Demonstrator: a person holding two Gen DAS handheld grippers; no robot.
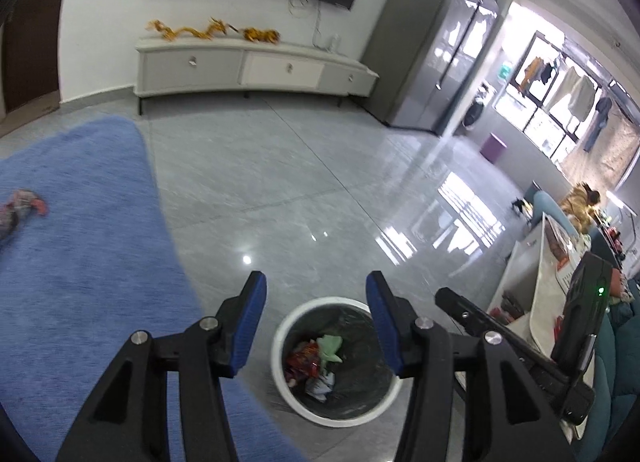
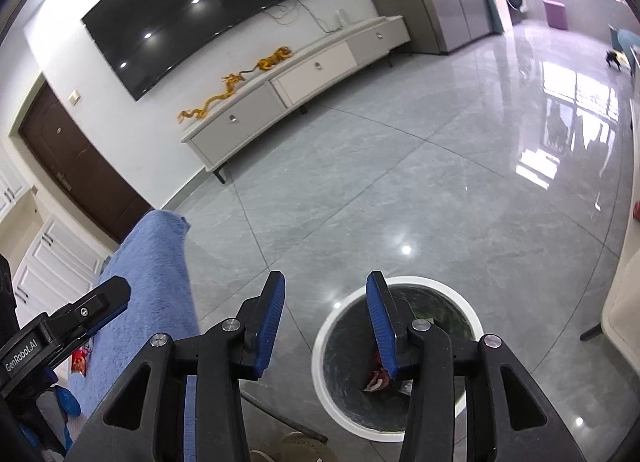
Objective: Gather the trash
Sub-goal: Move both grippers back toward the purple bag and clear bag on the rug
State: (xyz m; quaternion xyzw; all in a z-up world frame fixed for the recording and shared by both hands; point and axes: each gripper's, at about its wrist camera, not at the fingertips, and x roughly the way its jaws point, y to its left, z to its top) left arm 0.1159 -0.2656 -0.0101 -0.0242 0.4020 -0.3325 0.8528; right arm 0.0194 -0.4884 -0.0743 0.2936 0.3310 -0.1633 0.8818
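Note:
A white-rimmed round bin (image 1: 280,362) with a dark liner stands on the grey floor and holds several crumpled wrappers (image 1: 316,358). It also shows in the right wrist view (image 2: 320,346). My left gripper (image 1: 316,286) is open and empty above the bin. My right gripper (image 2: 326,282) is open and empty, also above the bin; it shows in the left wrist view (image 1: 460,306) at the right. A crumpled wrapper (image 1: 22,206) lies on the blue cloth surface (image 1: 80,246) at the far left. A red wrapper (image 2: 80,360) lies on the cloth by the left gripper.
A white TV cabinet (image 1: 256,66) with gold dragon ornaments stands at the far wall under a black TV. A white table (image 1: 532,286) with items is at the right. A dark door (image 2: 80,166) is at the left.

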